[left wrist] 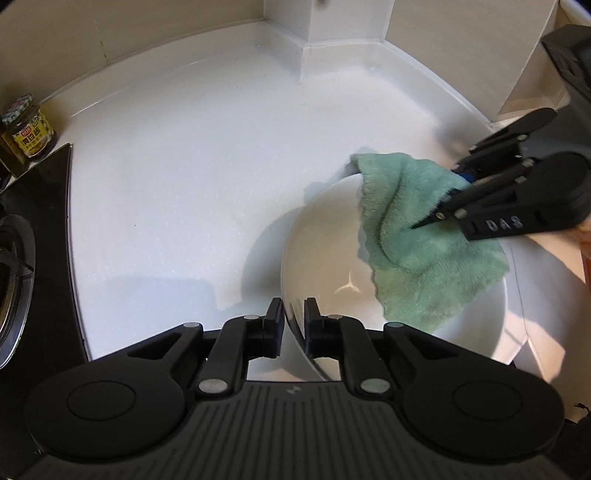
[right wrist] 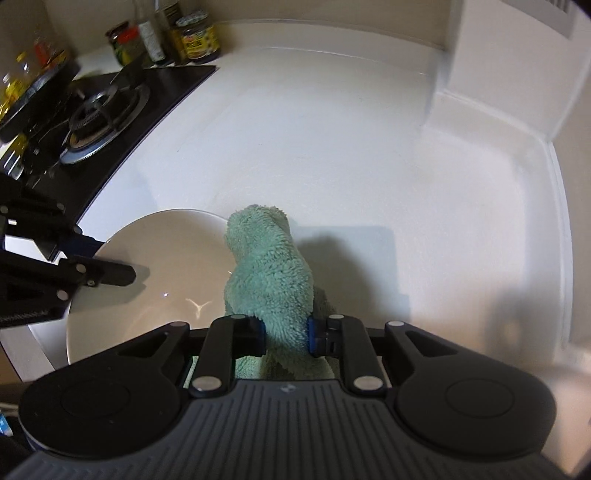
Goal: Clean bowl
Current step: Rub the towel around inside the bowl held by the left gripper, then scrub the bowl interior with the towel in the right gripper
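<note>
A white bowl (left wrist: 328, 251) rests on the white counter, tipped toward the camera in the left wrist view. My left gripper (left wrist: 294, 317) is shut on its near rim, one finger inside and one outside. A green fluffy cloth (left wrist: 417, 236) hangs over the bowl's right side and into it. My right gripper (right wrist: 286, 334) is shut on the green cloth (right wrist: 266, 266), which bulges up between its blue pads. In the right wrist view the bowl (right wrist: 155, 266) lies to the left, with the left gripper (right wrist: 107, 258) clamped on its rim.
A black gas hob (right wrist: 107, 110) with a burner lies left of the bowl. Jars and bottles (right wrist: 195, 37) stand behind the hob; one jar (left wrist: 29, 129) shows at the left wall. A white wall corner block (left wrist: 340, 33) rises at the back of the counter (left wrist: 192, 166).
</note>
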The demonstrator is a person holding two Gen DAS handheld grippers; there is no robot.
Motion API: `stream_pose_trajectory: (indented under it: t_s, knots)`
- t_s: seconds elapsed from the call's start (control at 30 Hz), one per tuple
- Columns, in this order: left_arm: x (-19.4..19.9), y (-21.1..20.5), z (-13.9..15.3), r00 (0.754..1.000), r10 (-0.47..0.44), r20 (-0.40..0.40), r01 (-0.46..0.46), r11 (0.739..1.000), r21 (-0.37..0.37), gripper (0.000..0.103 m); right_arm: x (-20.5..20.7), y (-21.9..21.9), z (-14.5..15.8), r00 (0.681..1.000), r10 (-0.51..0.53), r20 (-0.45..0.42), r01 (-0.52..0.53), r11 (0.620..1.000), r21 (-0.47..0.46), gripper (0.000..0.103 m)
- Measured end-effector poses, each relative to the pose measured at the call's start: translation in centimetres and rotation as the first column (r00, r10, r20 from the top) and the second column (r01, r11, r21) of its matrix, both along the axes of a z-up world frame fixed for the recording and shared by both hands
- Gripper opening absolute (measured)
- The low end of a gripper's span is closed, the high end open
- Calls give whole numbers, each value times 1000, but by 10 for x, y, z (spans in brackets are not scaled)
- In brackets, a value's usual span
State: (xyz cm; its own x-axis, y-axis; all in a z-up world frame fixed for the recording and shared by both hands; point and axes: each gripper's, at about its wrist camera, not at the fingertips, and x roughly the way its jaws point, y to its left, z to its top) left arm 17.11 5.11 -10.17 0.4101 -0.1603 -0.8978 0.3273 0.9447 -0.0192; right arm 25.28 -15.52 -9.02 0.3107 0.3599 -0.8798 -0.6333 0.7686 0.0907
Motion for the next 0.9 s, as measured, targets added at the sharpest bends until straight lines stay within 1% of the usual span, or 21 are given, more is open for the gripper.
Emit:
stream_pose_trajectory:
  t_s: [0.07,0.13,0.17,0.23,0.27,0.33,0.4,0.43,0.47,0.53,0.6,0.7,0.77,0.83,0.9]
  knots:
    - [8,-5,2,997,-69,19,68,997,34,7,-4,1,1,999,50,-1,-50,998,-41,16]
    - [15,-9,2,990,-137,16,136,989,56,7,-8,1,1,992,128,-19,-129,988,-88,18]
    - [18,-11,2,985,-171,14,170,983,66,8,-8,2,2,985,168,-29,-170,979,-110,19]
    - [25,-16,3,970,-244,6,243,965,97,9,-5,8,4,963,264,-55,-269,948,-168,20]
    - [29,-17,3,961,-275,0,274,955,118,9,-1,12,4,957,285,-57,-291,938,-190,20]
    - [33,-14,3,951,-309,-3,307,943,129,10,7,23,5,946,320,-52,-324,919,-225,19]
    - [37,-14,3,947,-322,-10,321,939,126,10,15,35,6,940,340,-17,-334,913,-234,19]
    - [39,-13,3,949,-315,-12,314,941,123,10,18,40,6,937,349,-5,-341,912,-230,20]
    - [40,-10,3,957,-291,-10,290,950,114,10,21,44,5,937,349,0,-340,913,-224,20]
    - [40,1,5,978,-206,-6,206,976,62,9,23,44,4,944,329,9,-320,924,-207,20]
    - [35,6,4,993,-121,-19,121,993,10,10,23,37,4,956,293,16,-286,942,-174,20]
    - [14,15,8,1000,-19,3,19,999,-32,10,19,24,5,979,205,26,-199,970,-137,19]
    - [8,13,6,1000,2,3,-2,1000,-27,11,16,17,4,991,134,31,-130,985,-113,19]
    - [13,11,3,1000,12,1,-12,1000,-20,11,13,12,3,998,64,29,-61,994,-86,19]
    - [22,13,0,1000,11,0,-11,1000,-2,8,11,7,2,1000,15,26,-13,997,-70,19]
